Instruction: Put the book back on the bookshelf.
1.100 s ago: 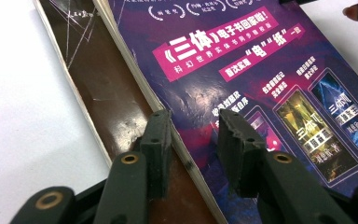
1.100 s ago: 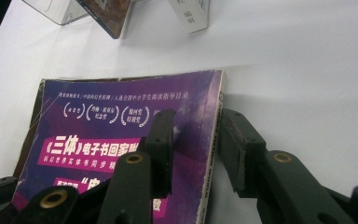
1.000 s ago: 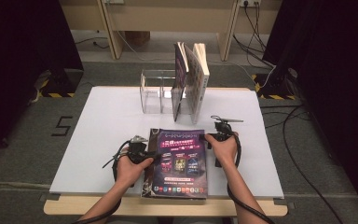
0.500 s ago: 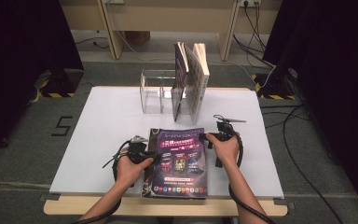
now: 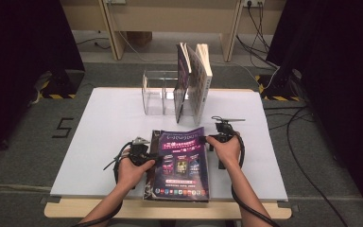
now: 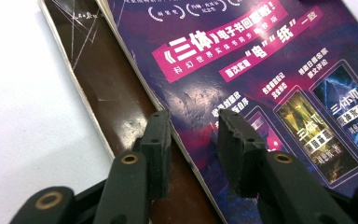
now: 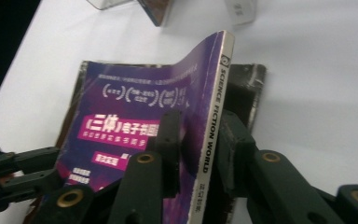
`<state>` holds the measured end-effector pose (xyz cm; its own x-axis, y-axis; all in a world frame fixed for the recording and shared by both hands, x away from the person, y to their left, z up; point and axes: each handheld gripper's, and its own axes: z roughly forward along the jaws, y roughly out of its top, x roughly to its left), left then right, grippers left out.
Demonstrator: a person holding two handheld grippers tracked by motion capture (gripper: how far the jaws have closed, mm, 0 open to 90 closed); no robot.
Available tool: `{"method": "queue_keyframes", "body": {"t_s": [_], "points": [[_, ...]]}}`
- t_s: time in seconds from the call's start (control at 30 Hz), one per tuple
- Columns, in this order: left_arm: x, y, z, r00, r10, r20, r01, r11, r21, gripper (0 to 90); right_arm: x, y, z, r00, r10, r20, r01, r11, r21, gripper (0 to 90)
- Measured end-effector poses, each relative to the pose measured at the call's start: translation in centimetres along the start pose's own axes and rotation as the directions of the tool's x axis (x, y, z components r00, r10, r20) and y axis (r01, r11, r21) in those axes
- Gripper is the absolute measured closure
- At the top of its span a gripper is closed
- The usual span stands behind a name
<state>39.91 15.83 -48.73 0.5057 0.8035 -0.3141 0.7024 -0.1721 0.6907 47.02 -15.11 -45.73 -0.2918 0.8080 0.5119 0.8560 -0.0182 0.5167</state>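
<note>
Magazine (image 7: 168, 121) edge sits lifted between my right gripper (image 7: 198, 140) jaws, which have just been closing to clamp its spine; left gripper (image 6: 191, 135) jaws, unclenched, press the cover so it cannot slide.

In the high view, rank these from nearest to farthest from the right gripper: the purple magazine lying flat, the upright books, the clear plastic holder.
1. The purple magazine, lying flat, its right edge between the jaws of the right gripper.
2. The upright books, standing behind it toward the table's far side.
3. The clear plastic holder, left of those books.
</note>
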Motion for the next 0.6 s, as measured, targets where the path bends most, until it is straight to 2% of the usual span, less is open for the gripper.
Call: {"method": "queue_keyframes", "body": {"t_s": [0.13,0.23,0.4,0.53,0.6], "points": [[0.0,0.1,0.0,1.0,0.003,-0.003,-0.003,1.0,0.004,64.1,0.4,0.2,-0.2,0.999,-0.026,-0.036,0.026,1.0,0.01,77.2],[0.1,0.0,-0.1,1.0,0.002,-0.002,-0.002,1.0,0.001,64.0,0.8,0.3,-0.3,0.9985,-0.029,-0.045,0.03,0.999,0.021,79.6],[0.4,-0.2,-0.5,0.9995,0.014,0.027,-0.014,0.9999,-0.009,61.7,1.2,0.4,-0.8,0.9971,-0.02,-0.074,0.018,1.0,-0.018,82.1],[0.5,-0.3,-1.4,0.9991,0.04,-0.012,-0.041,0.9985,-0.037,57.5,1.6,0.3,-1.1,0.9968,-0.029,-0.074,0.026,0.999,-0.041,82.7],[0.7,-0.4,-2.1,0.9987,0.049,-0.013,-0.049,0.9975,-0.05,55.7,2.0,0.3,-1.3,0.9969,-0.034,-0.071,0.029,0.998,-0.06,83.0]]}}
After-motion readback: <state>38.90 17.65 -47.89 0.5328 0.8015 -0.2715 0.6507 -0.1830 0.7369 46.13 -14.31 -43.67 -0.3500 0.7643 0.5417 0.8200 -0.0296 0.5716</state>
